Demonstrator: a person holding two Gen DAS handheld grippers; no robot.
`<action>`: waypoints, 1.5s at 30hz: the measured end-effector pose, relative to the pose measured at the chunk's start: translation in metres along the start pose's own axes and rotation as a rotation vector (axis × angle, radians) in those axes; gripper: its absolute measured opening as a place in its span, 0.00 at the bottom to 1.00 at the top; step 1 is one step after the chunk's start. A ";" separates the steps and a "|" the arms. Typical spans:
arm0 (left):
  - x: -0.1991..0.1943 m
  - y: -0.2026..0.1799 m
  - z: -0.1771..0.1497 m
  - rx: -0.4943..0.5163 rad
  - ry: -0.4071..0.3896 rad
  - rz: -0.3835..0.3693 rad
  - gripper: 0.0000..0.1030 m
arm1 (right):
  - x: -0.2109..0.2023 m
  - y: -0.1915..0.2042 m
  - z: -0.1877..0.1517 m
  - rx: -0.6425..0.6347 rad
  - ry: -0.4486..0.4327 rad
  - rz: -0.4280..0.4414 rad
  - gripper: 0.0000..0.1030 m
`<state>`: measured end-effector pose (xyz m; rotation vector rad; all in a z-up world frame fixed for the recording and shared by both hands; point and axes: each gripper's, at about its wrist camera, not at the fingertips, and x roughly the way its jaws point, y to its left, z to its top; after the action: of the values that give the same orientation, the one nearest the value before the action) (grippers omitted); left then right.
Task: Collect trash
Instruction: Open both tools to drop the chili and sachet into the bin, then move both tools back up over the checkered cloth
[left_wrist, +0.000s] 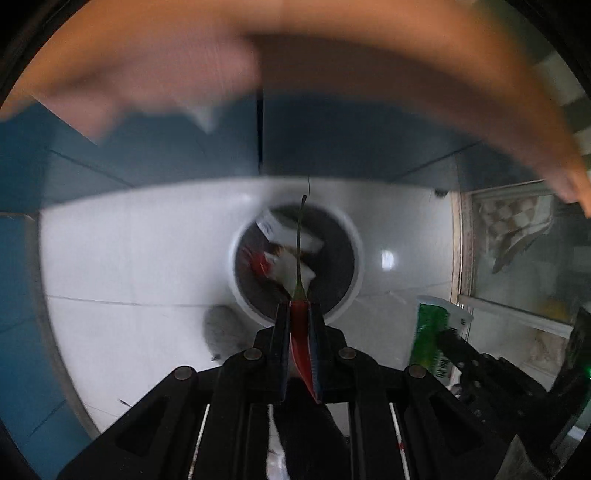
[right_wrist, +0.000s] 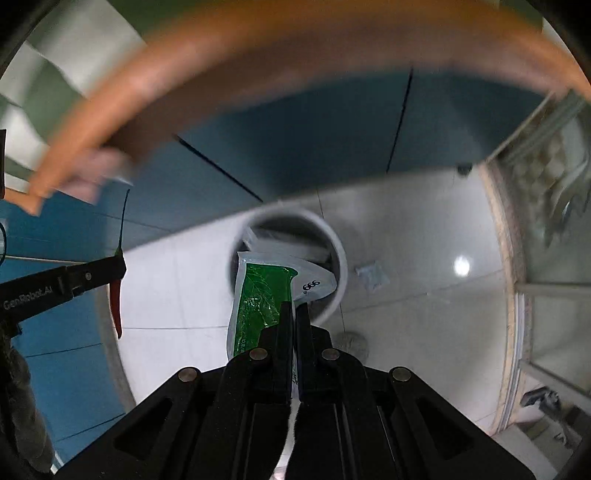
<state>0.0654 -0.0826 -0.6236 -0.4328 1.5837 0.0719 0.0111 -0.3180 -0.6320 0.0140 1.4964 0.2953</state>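
A round white trash bin (left_wrist: 354, 280) stands on the white tiled floor below both grippers, with several wrappers inside; it also shows in the right wrist view (right_wrist: 341, 269). My left gripper (left_wrist: 298, 304) is shut on a red chili pepper (left_wrist: 301, 343) with a long green stem, held above the bin. The pepper also shows in the right wrist view (right_wrist: 116, 306). My right gripper (right_wrist: 293, 308) is shut on a green and white packet (right_wrist: 258, 299), held over the bin's near rim. The packet shows at the right of the left wrist view (left_wrist: 430, 332).
An orange-brown table edge (left_wrist: 369, 55) curves overhead. Blue cabinet panels (right_wrist: 314, 129) stand behind the bin. A grey dust clump (left_wrist: 223, 328) lies by the bin. A small white scrap (right_wrist: 371, 275) lies right of it. A window frame (right_wrist: 517, 295) is at right.
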 end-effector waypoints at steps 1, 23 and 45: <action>0.022 0.004 0.002 -0.003 0.021 -0.014 0.07 | 0.022 -0.004 -0.002 0.006 0.013 -0.002 0.01; 0.155 0.055 0.005 -0.072 0.054 0.060 0.94 | 0.213 -0.018 0.005 -0.009 0.160 -0.098 0.25; -0.072 0.027 -0.060 -0.028 -0.071 0.270 1.00 | -0.038 0.035 0.004 -0.062 0.074 -0.162 1.00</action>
<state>-0.0002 -0.0596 -0.5553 -0.2329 1.5649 0.3131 0.0065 -0.2909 -0.5877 -0.1692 1.5510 0.2131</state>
